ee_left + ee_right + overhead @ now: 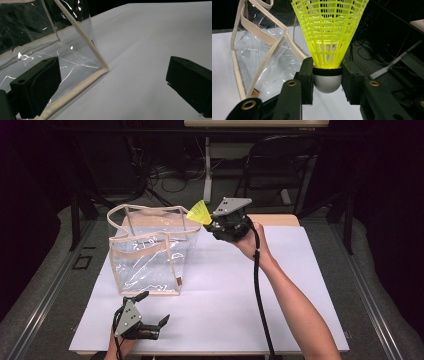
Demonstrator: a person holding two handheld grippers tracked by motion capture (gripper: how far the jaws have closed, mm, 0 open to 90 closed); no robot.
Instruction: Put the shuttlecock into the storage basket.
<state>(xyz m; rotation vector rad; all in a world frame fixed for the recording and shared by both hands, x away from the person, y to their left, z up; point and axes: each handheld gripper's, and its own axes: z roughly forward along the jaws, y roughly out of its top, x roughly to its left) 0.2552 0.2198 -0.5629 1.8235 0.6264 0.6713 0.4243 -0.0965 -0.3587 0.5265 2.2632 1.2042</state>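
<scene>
A clear plastic bag (150, 252) with beige trim and straps stands upright on the white table (225, 290), left of centre. My right gripper (212, 222) is held in the air beside the bag's upper right rim, shut on a yellow shuttlecock (200, 212). In the right gripper view the shuttlecock (328, 37) has its white cork base (327, 82) clamped between the jaws, skirt pointing away. My left gripper (152, 310) rests low near the table's front edge, open, just in front of the bag's bottom corner (103, 68). Nothing lies between its jaws.
A dark folding chair (280, 160) and a table leg (206, 165) stand behind the table, with cables on the floor. The table's right half (300, 285) is bare white surface. A black cable (260, 290) trails along the right forearm.
</scene>
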